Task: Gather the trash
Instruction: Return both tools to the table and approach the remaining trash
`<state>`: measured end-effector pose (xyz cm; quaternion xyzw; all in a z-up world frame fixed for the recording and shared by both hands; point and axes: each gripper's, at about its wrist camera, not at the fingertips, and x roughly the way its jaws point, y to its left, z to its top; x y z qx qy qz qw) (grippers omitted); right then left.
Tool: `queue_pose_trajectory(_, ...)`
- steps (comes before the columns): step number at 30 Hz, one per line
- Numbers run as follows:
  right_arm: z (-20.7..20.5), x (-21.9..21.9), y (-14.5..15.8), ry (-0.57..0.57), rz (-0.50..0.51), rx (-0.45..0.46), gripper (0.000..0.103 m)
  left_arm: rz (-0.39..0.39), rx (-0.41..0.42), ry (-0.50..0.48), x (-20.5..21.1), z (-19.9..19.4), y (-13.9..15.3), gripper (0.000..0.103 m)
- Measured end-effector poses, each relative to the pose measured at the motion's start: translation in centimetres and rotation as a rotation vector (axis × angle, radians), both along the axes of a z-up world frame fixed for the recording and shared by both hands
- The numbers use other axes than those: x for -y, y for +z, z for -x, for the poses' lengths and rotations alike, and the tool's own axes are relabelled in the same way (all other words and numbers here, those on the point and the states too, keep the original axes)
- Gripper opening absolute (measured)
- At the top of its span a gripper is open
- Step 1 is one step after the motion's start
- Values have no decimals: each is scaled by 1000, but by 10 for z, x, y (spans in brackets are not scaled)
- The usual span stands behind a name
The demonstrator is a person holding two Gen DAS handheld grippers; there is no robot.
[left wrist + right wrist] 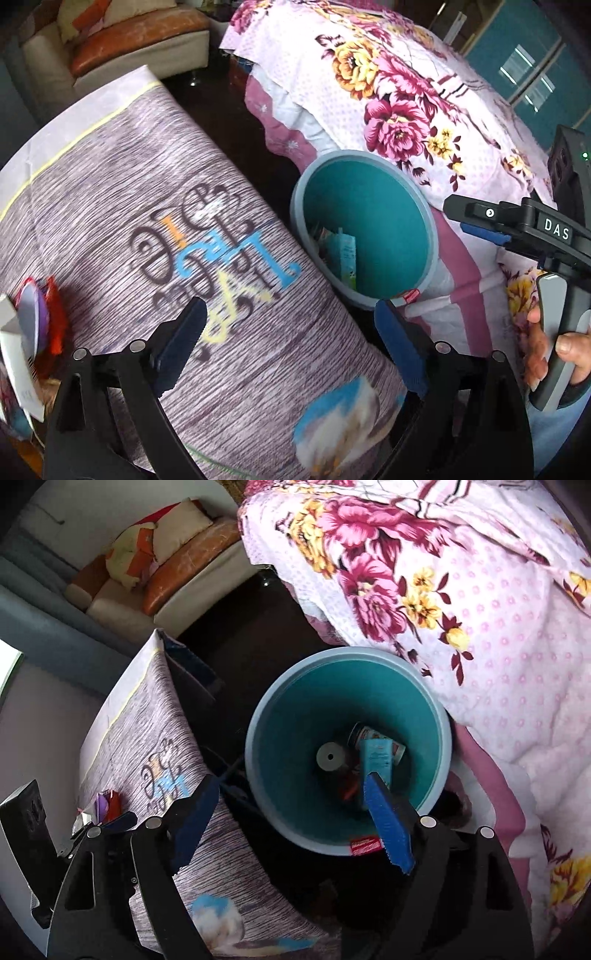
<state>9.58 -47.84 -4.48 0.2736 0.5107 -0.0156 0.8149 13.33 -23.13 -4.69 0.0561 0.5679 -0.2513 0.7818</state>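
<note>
Blue pads of the left gripper (288,328) stand wide apart just above the table cloth (122,206), with nothing between them. At the left edge of this cloth lies a small heap of wrappers (40,325), red and purple, beside a white carton (14,362). Between the table and the flowered bed cover (399,96) stands the teal bin (373,177). Its inside shows a light blue carton (376,760), a can (364,734) and a grey round piece (330,757) on the bottom. Over the bin's opening hangs the right gripper (291,808), its fingers released and empty. A hand (550,343) holds the right gripper's handle. Behind, a sofa (155,579) with cushions is seen.
</note>
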Motion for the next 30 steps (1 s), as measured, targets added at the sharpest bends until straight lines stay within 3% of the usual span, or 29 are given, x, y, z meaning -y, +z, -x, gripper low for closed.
queue_pose_trajectory(14,-2,-97,29,192,50,12,78,5,64,117,-92,25,33,92)
queue_pose_trajectory(23,-16,-190,41,371,100,10,78,-31,125,233,-184,36,51,92)
queue_pose_trajectory(30,-31,-264,52,555,206,7,78,-82,175,324,-261,38,61,92)
